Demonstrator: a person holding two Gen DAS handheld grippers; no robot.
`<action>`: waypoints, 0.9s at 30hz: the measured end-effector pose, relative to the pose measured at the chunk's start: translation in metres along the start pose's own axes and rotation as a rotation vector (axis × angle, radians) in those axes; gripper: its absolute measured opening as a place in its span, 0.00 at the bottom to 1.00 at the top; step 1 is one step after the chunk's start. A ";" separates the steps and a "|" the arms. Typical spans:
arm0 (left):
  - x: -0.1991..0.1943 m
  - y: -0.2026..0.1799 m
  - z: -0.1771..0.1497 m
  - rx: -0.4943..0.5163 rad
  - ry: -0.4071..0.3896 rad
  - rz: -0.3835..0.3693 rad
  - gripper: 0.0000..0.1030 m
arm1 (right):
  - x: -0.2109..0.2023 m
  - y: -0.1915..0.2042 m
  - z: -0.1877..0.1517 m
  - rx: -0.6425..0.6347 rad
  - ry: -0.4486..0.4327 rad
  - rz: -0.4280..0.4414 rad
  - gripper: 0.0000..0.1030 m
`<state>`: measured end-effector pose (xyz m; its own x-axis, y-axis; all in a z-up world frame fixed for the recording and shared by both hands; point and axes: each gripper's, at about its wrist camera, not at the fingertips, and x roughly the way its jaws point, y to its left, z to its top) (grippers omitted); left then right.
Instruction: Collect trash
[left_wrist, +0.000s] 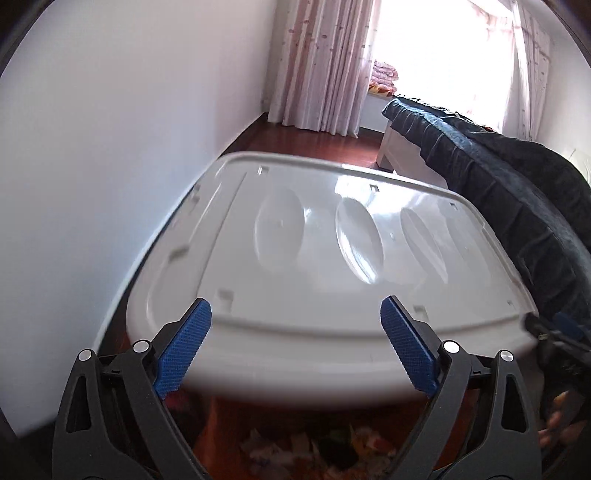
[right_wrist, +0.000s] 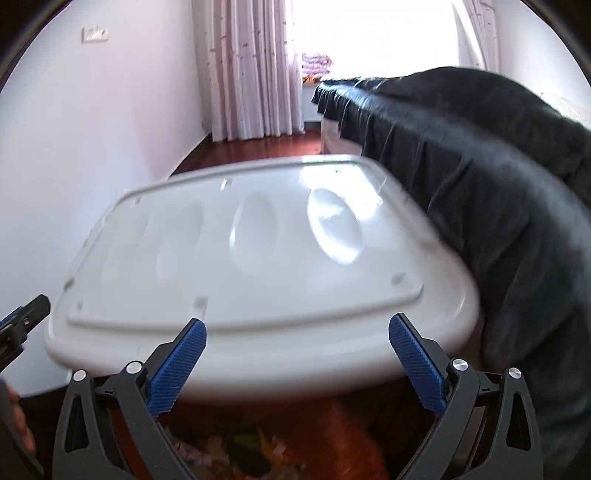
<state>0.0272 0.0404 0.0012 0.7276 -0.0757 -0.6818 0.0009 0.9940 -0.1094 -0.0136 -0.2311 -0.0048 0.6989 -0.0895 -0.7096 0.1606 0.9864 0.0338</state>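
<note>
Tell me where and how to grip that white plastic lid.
Grip the white lid by its near rounded edge, one pair of tongs toward each end. Come in from the near side, where the left tongs and right tongs stand open and empty. The top is broad, glossy and only shallowly dished, so likely just the rim fits between the pads, one above and one below.

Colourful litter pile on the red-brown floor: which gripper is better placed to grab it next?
Left, likely. The colourful litter pile lies centred between the open left gripper's fingers; in the right wrist view it sits left of the open right gripper's centre. Neither holds anything.
</note>
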 end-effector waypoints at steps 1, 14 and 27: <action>0.012 -0.001 0.010 0.020 0.003 0.012 0.88 | -0.003 -0.007 0.010 0.005 -0.021 -0.009 0.95; 0.154 0.019 0.080 0.101 0.069 0.133 0.89 | -0.020 -0.057 0.033 0.005 -0.129 -0.085 0.95; 0.123 -0.037 0.102 0.152 0.000 0.057 0.89 | -0.020 0.002 0.025 -0.179 -0.162 -0.059 0.95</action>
<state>0.1864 0.0025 -0.0045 0.7291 -0.0193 -0.6841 0.0638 0.9972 0.0399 -0.0096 -0.2311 0.0270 0.7969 -0.1543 -0.5840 0.0885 0.9862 -0.1398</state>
